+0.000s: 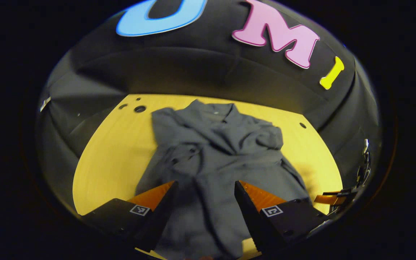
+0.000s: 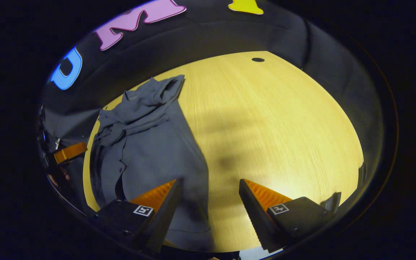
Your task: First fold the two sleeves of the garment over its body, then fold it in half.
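Garment: a dark grey-blue cloth shirt lies on the yellow wooden table, sleeves gathered across its body.
Left gripper: above the shirt's lower part, fingers wide apart, holding nothing.
Right gripper: over the shirt's side edge, spread, empty.
Risk: rumpled sleeves may shift, likely spoiling the half-fold.

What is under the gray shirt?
The gray shirt lies on a yellow wooden table, which shows all around it. Whatever might sit beneath the cloth itself is covered, so it cannot be seen.
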A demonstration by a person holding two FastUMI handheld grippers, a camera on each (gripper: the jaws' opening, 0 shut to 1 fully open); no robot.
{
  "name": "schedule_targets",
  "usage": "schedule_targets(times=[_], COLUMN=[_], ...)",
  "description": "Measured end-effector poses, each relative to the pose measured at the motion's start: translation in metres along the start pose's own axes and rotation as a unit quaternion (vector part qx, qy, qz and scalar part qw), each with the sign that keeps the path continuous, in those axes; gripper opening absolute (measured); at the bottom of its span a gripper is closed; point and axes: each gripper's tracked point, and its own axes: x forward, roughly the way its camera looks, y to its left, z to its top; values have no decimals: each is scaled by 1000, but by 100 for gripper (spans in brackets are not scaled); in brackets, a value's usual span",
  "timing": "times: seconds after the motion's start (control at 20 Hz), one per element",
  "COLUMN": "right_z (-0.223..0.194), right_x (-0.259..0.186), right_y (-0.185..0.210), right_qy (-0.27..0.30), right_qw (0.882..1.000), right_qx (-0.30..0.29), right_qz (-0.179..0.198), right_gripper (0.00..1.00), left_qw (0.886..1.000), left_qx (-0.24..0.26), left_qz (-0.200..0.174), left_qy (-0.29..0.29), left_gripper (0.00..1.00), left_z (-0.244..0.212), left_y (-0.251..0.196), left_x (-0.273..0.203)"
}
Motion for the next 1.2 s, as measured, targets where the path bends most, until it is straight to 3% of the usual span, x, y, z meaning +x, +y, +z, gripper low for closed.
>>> schedule_targets(times=[0.15, 0.35, 0.65, 0.7, 0.75, 1.05, 1.2], right_z=[-23, -44, -57, -55, -56, -64, -69], right_x=[0, 5, 9, 8, 10, 14, 16], right_y=[16, 26, 39, 43, 44, 44, 43], right_qy=[21, 33, 29, 22, 17, 2, 4], right_qw=[1000, 999, 999, 1000, 1000, 999, 995], right_qx=[-4, -11, -16, -17, -20, -39, -80], right_qz=[10, 4, -4, -1, -2, -34, -55], right_gripper=[100, 99, 100, 100, 100, 99, 99], left_qw=[998, 992, 988, 988, 989, 993, 995], left_qx=[-48, -108, -136, -135, -131, -84, -30], left_qz=[28, 47, 30, 25, 18, 14, 35], left_qy=[29, 55, 65, 67, 71, 76, 84], left_gripper=[96, 96, 97, 92, 96, 98, 98], left_z=[-59, -120, -159, -161, -166, -163, -166], left_y=[54, 92, 94, 90, 84, 67, 59], left_x=[-25, -50, -60, -59, -58, -44, -36])
